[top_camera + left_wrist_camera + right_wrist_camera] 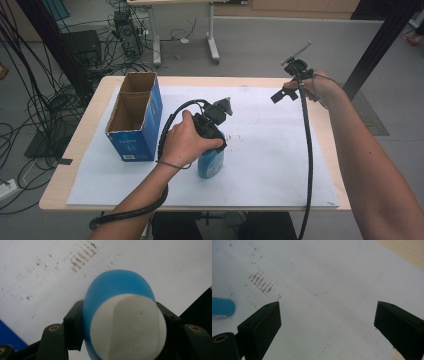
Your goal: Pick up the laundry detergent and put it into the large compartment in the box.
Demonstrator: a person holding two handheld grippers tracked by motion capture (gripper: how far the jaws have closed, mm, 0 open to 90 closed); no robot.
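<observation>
A blue bottle point(209, 165) with a white cap point(127, 327) stands upright on the white sheet point(265, 155) near the table's middle. My left gripper point(212, 145) comes down on it from above and is shut on its upper part. In the left gripper view the black jaws press both sides of the bottle point(117, 285), with my left gripper point(120, 315) centred on it. My right gripper point(280, 95) hovers over the sheet's far right, jaws open and nothing between them. In the right gripper view my right gripper point(327, 317) frames bare paper, and the bottle point(222, 307) lies at the left edge.
An open blue cardboard box point(134, 115) stands at the table's left, close to my left hand. Brown smudges point(260, 281) and faint pencil outlines mark the sheet. Cables trail from both grippers off the near table edge point(200, 207).
</observation>
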